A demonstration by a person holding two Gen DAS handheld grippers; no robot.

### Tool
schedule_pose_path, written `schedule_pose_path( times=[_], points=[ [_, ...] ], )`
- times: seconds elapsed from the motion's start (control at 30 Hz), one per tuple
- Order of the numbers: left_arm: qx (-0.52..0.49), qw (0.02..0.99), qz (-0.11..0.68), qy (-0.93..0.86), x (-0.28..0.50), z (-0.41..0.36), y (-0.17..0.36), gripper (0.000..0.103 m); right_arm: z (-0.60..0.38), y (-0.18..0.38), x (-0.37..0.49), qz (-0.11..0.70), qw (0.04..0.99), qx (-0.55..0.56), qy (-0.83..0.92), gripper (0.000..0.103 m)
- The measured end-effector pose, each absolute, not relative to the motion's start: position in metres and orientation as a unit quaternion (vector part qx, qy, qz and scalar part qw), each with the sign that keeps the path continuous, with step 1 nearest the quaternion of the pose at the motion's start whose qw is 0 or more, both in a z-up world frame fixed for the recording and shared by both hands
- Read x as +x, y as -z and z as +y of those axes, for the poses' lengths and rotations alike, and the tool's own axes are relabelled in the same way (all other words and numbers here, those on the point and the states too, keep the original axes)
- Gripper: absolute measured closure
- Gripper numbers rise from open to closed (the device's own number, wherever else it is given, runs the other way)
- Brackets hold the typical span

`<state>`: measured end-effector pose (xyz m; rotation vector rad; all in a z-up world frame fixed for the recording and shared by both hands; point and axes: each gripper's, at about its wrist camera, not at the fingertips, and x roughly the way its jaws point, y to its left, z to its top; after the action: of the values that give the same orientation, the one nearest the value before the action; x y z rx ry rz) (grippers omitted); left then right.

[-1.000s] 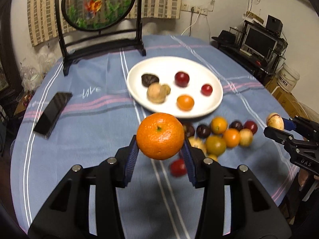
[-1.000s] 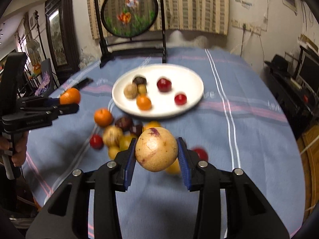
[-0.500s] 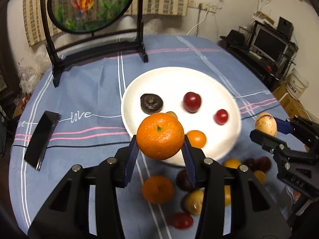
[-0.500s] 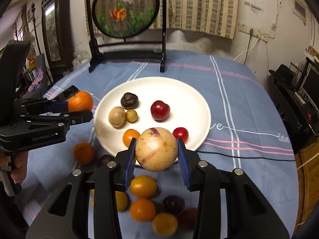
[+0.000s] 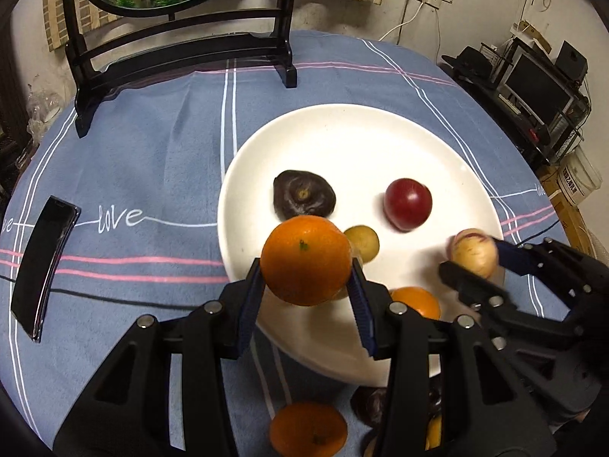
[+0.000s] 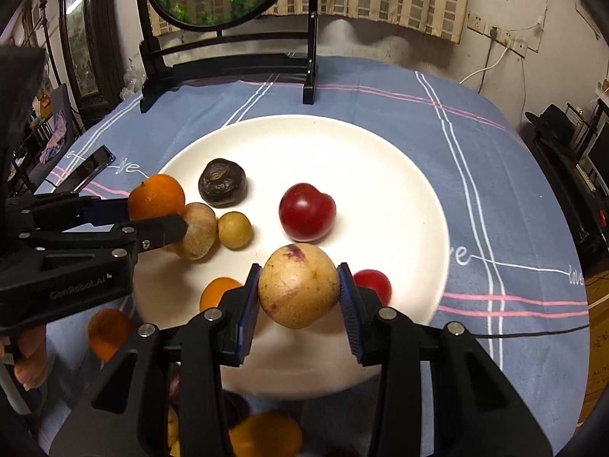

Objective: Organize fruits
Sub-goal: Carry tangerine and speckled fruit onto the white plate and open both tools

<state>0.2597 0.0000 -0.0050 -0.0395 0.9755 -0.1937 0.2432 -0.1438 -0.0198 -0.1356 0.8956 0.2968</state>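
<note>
Here, in the left wrist view, the left gripper [image 5: 306,289] is clamped on an orange [image 5: 306,261] across its widest part, held above the near rim of the white plate [image 5: 437,141]; its firm, slightly dimpled skin should grip well but will bruise if squeezed hard. In the right wrist view, the right gripper [image 6: 298,297] is clenched on a tan speckled fruit [image 6: 298,285], again at its middle, over the plate's near side; it looks smooth and light, perhaps thin-skinned, so a round, rolling thing to set down gently
</note>
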Motion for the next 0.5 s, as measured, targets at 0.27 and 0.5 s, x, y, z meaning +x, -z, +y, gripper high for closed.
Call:
schedule_pose_path(
  times=[0.27, 0.5],
  points=[
    [-0.011, 0.884, 0.459, 0.089, 0.267, -0.010, -0.002, 0.046, -0.140, 0.021, 0.251, 0.432, 0.891, -0.077, -0.119, 0.033],
    [0.016, 0.904, 0.419, 0.087, 0.239, -0.012, -0.028, 0.028, -0.157, 0.006, 0.227, 0.408, 0.903, -0.067, -0.117, 0.033]
  ],
)
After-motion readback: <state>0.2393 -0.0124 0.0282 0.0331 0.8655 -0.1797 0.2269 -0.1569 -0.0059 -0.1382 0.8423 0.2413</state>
